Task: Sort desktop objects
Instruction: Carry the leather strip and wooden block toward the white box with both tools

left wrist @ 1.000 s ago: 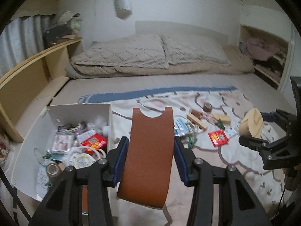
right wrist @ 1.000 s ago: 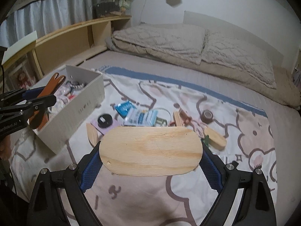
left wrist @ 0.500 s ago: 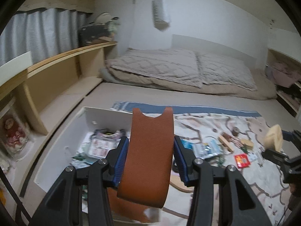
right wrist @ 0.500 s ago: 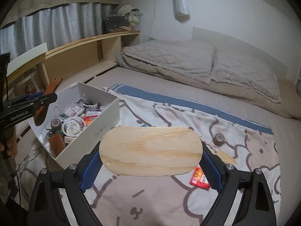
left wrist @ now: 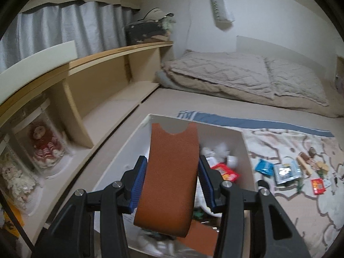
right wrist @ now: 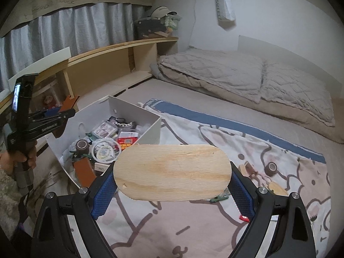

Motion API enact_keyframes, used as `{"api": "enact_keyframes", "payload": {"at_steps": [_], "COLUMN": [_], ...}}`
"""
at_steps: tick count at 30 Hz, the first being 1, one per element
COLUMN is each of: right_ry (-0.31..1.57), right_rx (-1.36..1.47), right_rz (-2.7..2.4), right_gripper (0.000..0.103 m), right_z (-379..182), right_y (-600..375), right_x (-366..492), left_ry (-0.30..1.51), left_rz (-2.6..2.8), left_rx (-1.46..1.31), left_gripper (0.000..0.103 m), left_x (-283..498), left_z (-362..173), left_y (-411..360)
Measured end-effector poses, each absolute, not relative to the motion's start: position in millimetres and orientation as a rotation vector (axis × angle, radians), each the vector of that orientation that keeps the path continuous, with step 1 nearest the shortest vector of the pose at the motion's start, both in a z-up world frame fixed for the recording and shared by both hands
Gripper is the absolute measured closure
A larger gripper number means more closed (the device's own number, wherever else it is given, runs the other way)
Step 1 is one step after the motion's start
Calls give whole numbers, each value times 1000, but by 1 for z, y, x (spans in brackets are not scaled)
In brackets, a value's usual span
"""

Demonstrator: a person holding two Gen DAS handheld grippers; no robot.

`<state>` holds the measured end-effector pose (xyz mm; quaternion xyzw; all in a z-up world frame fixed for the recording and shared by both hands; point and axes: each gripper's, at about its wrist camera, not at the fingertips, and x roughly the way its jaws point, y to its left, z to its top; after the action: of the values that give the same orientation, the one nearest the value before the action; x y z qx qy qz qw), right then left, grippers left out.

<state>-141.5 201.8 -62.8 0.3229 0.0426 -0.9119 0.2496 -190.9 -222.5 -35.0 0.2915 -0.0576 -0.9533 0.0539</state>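
My left gripper (left wrist: 171,180) is shut on a brown leather piece (left wrist: 172,172) with a notched top, held over the white box (left wrist: 243,148). In the right wrist view that same left gripper (right wrist: 62,112) hangs above the box's left end (right wrist: 148,135), a hand gripping its handle. My right gripper (right wrist: 172,189) is shut on a flat oval wooden board (right wrist: 172,172), held over the patterned blanket (right wrist: 215,225) just right of the box. Inside the box lie a tape roll (right wrist: 82,145), a white ring, a red packet (right wrist: 128,140) and another brown leather piece (right wrist: 85,172).
Loose items stay on the blanket: a blue packet (left wrist: 263,166), a silver pouch (left wrist: 286,173), a red packet (left wrist: 317,186), wooden pieces (left wrist: 303,164) and a tape roll (right wrist: 271,168). A wooden shelf unit (left wrist: 96,79) runs along the left. Pillows (right wrist: 236,73) lie at the back.
The left gripper has swung left with the leather piece, from over the blanket to over the box. The right gripper has risen and shifted toward the box with the board.
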Motion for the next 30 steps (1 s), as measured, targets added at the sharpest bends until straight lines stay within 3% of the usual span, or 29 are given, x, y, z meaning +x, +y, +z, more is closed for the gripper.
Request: {"api": "enact_keyframes", "payload": {"at_steps": [21, 30], "right_ry": [176, 177], "right_rx": [871, 884], "right_rz": [-2354, -2312], "right_gripper": [9, 9], "right_z": [-64, -65], "right_y": [144, 129], "right_x": [-133, -129], "left_ry": [-386, -320], "left_rz": [-2686, -2623], "left_rx": [1032, 1154], "left_gripper": [56, 56], "left_x": [-221, -234], "left_z": [-90, -110], "left_y": [-269, -283]}}
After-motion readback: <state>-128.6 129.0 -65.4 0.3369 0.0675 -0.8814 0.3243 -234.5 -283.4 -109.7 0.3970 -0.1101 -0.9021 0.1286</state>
